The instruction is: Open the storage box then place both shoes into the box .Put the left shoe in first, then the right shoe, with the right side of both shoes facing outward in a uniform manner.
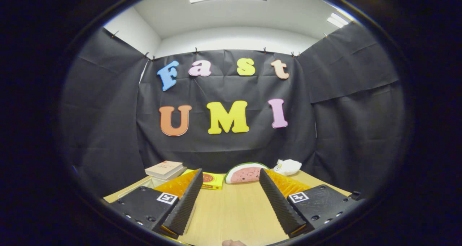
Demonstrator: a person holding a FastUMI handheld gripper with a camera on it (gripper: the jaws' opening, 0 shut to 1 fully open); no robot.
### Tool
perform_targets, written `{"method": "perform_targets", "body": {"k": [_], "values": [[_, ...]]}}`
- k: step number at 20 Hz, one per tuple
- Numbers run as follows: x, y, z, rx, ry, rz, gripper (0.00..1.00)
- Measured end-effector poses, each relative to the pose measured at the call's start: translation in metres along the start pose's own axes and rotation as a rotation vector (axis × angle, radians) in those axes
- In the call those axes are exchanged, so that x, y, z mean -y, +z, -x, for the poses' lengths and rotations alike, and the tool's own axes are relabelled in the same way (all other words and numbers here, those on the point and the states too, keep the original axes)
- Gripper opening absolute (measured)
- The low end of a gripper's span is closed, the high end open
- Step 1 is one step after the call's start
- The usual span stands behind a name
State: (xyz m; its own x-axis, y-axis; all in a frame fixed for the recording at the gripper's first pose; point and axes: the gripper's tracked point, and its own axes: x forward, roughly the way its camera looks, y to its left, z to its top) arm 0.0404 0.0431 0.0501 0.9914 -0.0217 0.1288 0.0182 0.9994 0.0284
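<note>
**Gripper spread over bare surface, nothing held**

Gripper [230, 197] is level, its two ribbed black fingers [184, 206] spread wide apart with bare wood between them. Nothing is pinched. Each finger carries an orange patterned backing and, on its black mount, a square black-and-white marker tag [167, 198]; the tags carry a coded pattern, not readable text.

Surface [231, 213] is light wood and runs forward to the black cloth wall. Beyond the fingertips, near that wall, stand four items. A stack of books [165, 169] lies beyond the left finger, with cover print too small to read. Just beside it lies a flat yellow box [212, 180] bearing a red round emblem; its lettering cannot be made out. A watermelon-slice toy [245, 172] sits beyond the gap between the fingers, slightly toward the right finger. A small white plush [288, 166] sits beside it, farther right.

A pale tray-like edge [151, 183] shows behind the left finger; whether this is the storage box cannot be told. A small part of a hand [233, 243] shows at the near edge of the surface.
</note>
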Motion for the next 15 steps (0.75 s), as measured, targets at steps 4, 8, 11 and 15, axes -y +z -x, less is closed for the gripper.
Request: {"method": "perform_targets", "body": {"k": [4,8,11,15], "values": [[0.013,-0.020,0.004,-0.037,0.011,0.009,0.95],[0.031,-0.041,0.006,-0.077,-0.004,0.020,0.95],[0.039,-0.050,0.004,-0.101,-0.013,0.028,0.96],[0.042,-0.051,0.005,-0.108,-0.018,0.020,0.95]]}}
